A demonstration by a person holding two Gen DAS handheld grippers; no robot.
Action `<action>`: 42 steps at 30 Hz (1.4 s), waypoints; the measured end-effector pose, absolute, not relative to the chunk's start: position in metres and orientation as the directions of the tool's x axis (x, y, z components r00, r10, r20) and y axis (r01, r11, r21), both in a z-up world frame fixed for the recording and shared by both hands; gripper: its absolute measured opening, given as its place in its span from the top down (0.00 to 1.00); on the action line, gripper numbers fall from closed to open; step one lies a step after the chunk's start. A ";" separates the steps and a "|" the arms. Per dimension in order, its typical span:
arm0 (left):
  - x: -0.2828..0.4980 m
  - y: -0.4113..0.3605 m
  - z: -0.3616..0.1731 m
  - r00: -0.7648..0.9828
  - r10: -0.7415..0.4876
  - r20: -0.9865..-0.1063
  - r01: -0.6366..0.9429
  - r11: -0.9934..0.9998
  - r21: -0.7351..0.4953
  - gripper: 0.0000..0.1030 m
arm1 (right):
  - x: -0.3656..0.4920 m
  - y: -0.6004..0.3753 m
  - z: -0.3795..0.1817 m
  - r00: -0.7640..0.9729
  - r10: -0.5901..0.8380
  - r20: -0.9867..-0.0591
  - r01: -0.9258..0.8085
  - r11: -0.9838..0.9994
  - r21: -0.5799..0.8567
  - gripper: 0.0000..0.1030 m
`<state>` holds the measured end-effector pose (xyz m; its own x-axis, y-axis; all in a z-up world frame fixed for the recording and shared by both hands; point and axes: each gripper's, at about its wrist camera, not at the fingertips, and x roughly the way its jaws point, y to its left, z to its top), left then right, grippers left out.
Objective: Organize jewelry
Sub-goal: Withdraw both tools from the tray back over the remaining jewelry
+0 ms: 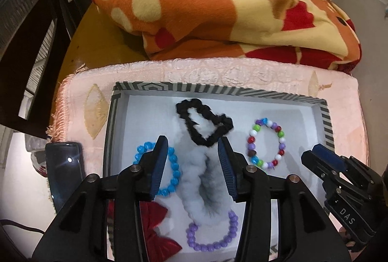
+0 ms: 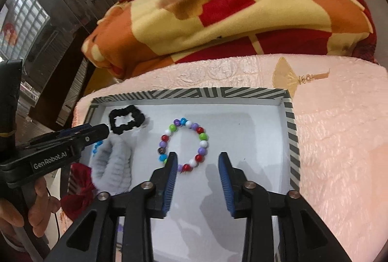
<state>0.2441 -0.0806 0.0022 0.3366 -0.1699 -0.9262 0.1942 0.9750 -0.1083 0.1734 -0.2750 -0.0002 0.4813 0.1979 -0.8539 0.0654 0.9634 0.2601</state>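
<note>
A shallow white box with a striped rim (image 1: 218, 90) (image 2: 292, 131) holds the jewelry. Inside lie a black scrunchie (image 1: 206, 125) (image 2: 126, 121), a multicolour bead bracelet (image 1: 266, 143) (image 2: 184, 144), a blue bead bracelet (image 1: 175, 173), a purple bead bracelet (image 1: 213, 235), a grey fluffy scrunchie (image 1: 201, 186) (image 2: 114, 168) and a red bow (image 1: 155, 228). My left gripper (image 1: 194, 152) is open and empty above the fluffy scrunchie. My right gripper (image 2: 197, 165) is open and empty over the bare right part of the box, beside the multicolour bracelet.
The box sits on a pink embroidered cloth (image 1: 344, 102) (image 2: 339, 140). A folded orange, cream and red blanket (image 1: 218, 9) (image 2: 230, 12) lies behind it. A dark phone (image 1: 64, 165) lies left of the box. A dark chair (image 1: 29, 43) stands at the left.
</note>
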 end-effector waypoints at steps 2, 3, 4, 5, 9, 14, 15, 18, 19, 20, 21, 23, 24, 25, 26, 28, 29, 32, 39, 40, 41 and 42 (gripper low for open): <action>0.237 -0.083 0.007 0.351 -0.165 -0.922 0.198 0.975 -0.099 0.59 | 0.165 -0.274 0.006 0.493 0.188 -0.850 0.063 0.966 0.250 0.63; 0.231 -0.084 0.010 0.359 -0.162 -0.919 0.199 0.975 -0.094 0.59 | 0.162 -0.270 0.007 0.495 0.183 -0.849 0.063 0.968 0.245 0.63; 0.228 -0.085 0.011 0.364 -0.159 -0.918 0.199 0.976 -0.090 0.59 | 0.159 -0.269 0.008 0.496 0.177 -0.850 0.065 0.969 0.240 0.63; 0.224 -0.087 0.013 0.371 -0.153 -0.916 0.199 0.977 -0.083 0.59 | 0.154 -0.268 0.010 0.497 0.172 -0.851 0.069 0.969 0.236 0.63; 0.208 -0.090 0.018 0.388 -0.147 -0.910 0.197 0.978 -0.074 0.59 | 0.138 -0.267 0.016 0.511 0.162 -0.845 0.077 0.970 0.232 0.63; 0.187 -0.092 0.023 0.409 -0.135 -0.902 0.204 0.978 -0.054 0.59 | 0.119 -0.265 0.018 0.512 0.149 -0.846 0.087 0.971 0.224 0.62; 0.184 -0.091 0.023 0.412 -0.134 -0.901 0.202 0.978 -0.053 0.59 | 0.116 -0.264 0.018 0.511 0.149 -0.846 0.090 0.970 0.225 0.62; 0.172 -0.091 0.025 0.418 -0.134 -0.898 0.205 0.977 -0.051 0.59 | 0.105 -0.262 0.018 0.509 0.144 -0.849 0.094 0.971 0.221 0.62; 0.168 -0.091 0.026 0.423 -0.131 -0.896 0.205 0.978 -0.046 0.59 | 0.102 -0.262 0.018 0.508 0.142 -0.849 0.093 0.971 0.218 0.62; 0.164 -0.091 0.026 0.428 -0.127 -0.895 0.205 0.978 -0.041 0.59 | 0.099 -0.261 0.017 0.508 0.140 -0.850 0.093 0.972 0.216 0.62; 0.159 -0.091 0.027 0.430 -0.125 -0.894 0.207 0.978 -0.037 0.59 | 0.094 -0.261 0.017 0.507 0.138 -0.851 0.096 0.972 0.215 0.61; 0.153 -0.090 0.027 0.428 -0.126 -0.895 0.210 0.977 -0.037 0.59 | 0.087 -0.260 0.018 0.509 0.141 -0.849 0.097 0.971 0.219 0.61; 0.148 -0.090 0.027 0.427 -0.127 -0.895 0.209 0.977 -0.039 0.59 | 0.083 -0.260 0.018 0.510 0.142 -0.848 0.098 0.970 0.222 0.61; 0.145 -0.090 0.027 0.429 -0.126 -0.895 0.208 0.977 -0.037 0.59 | 0.078 -0.260 0.018 0.510 0.143 -0.848 0.099 0.970 0.223 0.61; 0.140 -0.089 0.027 0.431 -0.123 -0.894 0.207 0.978 -0.035 0.59 | 0.075 -0.259 0.019 0.510 0.144 -0.848 0.100 0.969 0.224 0.61; 0.132 -0.088 0.028 0.433 -0.123 -0.893 0.208 0.978 -0.034 0.59 | 0.065 -0.258 0.019 0.510 0.145 -0.848 0.097 0.970 0.224 0.60; 0.128 -0.088 0.028 0.433 -0.124 -0.893 0.208 0.978 -0.034 0.59 | 0.061 -0.257 0.019 0.510 0.145 -0.848 0.095 0.970 0.223 0.60; 0.113 -0.087 0.028 0.429 -0.126 -0.895 0.208 0.977 -0.038 0.59 | 0.045 -0.254 0.021 0.511 0.152 -0.846 0.088 0.970 0.228 0.60; 0.077 -0.081 0.027 0.397 -0.157 -0.904 0.213 0.974 -0.076 0.58 | 0.001 -0.253 0.021 0.493 0.147 -0.857 0.071 0.976 0.208 0.60; 0.072 -0.079 0.027 0.392 -0.165 -0.905 0.211 0.974 -0.085 0.58 | -0.004 -0.254 0.020 0.490 0.147 -0.859 0.072 0.976 0.208 0.60; 0.068 -0.077 0.027 0.389 -0.171 -0.905 0.209 0.973 -0.094 0.57 | -0.012 -0.256 0.018 0.483 0.146 -0.863 0.075 0.975 0.207 0.60; 0.063 -0.075 0.027 0.387 -0.177 -0.905 0.206 0.973 -0.102 0.54 | -0.017 -0.258 0.016 0.479 0.146 -0.866 0.077 0.975 0.206 0.60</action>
